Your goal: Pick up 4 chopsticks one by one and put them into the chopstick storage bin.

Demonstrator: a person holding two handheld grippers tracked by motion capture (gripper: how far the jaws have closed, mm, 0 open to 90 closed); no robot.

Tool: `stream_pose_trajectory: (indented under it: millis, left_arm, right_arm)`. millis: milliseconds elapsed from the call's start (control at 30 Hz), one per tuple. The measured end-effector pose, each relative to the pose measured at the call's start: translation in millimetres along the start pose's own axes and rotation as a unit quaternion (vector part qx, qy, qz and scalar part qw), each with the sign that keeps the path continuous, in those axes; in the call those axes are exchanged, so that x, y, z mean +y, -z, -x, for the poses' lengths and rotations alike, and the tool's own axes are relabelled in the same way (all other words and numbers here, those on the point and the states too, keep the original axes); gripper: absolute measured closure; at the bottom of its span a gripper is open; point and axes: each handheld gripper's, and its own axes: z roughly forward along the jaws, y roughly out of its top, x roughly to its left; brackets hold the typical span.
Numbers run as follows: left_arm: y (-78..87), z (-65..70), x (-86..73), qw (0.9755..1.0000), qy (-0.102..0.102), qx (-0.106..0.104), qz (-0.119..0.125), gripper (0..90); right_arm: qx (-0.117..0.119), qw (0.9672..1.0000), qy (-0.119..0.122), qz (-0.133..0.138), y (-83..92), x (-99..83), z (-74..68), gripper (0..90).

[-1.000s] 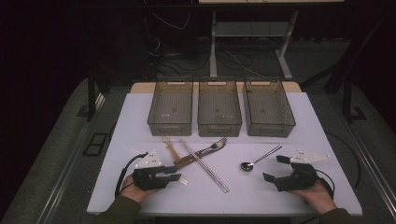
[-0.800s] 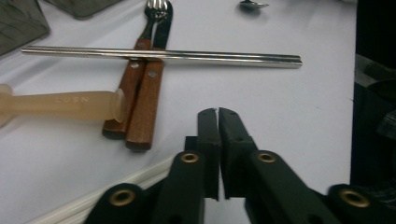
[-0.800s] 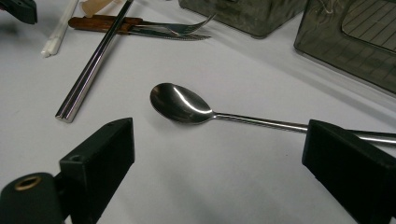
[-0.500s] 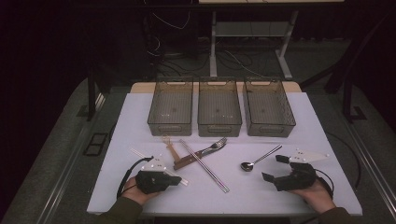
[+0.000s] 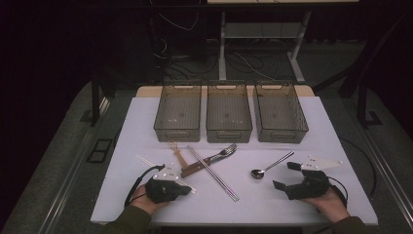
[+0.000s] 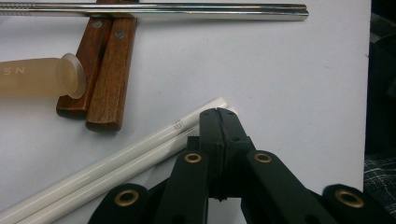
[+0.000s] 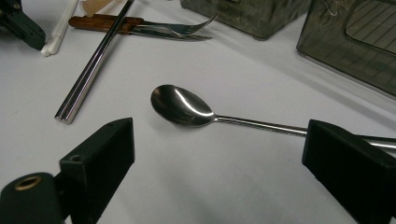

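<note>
On the tabletop (image 5: 146, 117) three bins (image 5: 229, 114) wait beyond the cutlery. Your left gripper (image 6: 219, 116) has just shut its jaws at the tip of the white chopsticks (image 6: 102, 168), near the front left edge; check that both sticks are truly pinched before you lift them level. Your right gripper (image 7: 219, 168) has jaws wide around the spoon (image 7: 182, 106); hold it there.

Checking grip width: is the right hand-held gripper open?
Open: the right hand-held gripper has jaws wide apart, the spoon lying untouched beyond.
</note>
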Motion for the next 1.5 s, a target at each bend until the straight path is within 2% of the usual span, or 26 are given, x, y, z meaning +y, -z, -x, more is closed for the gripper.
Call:
stream_pose_trajectory:
  millis: [800, 1500]
  left_arm:
    - [-5.8, -3.3, 8.2, 0.9998, -0.004, 0.017, 0.007, 89.4]
    - [-14.0, 0.8, 15.8, 0.9997, -0.016, 0.019, 0.005, 89.4]
  right_arm:
    - [-0.002, 1.0000, 0.001, -0.001, -0.8, -0.1, 0.1, 9.4]
    - [-0.003, 1.0000, 0.001, -0.003, -0.9, -0.1, 0.2, 9.4]
